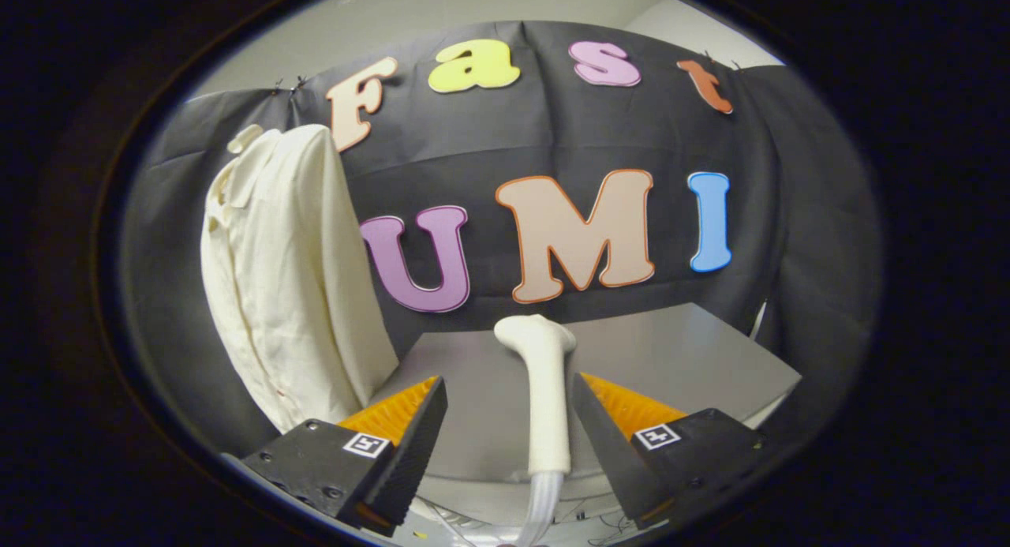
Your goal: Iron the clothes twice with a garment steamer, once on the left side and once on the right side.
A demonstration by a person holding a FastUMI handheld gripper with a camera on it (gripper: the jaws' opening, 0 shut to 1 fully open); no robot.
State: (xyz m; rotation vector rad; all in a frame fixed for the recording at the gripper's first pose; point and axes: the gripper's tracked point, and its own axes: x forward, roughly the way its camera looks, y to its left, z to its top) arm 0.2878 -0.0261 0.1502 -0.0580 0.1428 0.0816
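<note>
Off to your left the cream shirt [288, 271] hangs against the booth wall, collar up top, untouched by the tool [509, 421]. Coming across, your left finger sits well clear of the steamer [544, 389], which stands upright on the grey counter [694, 357], its head bent toward the shirt and its hose trailing down below. The right finger is near the handle but looks apart from it, so the tool is spread wide, holding nothing. Centre the handle between the fingers, close low on the straight part, then lift.
</note>
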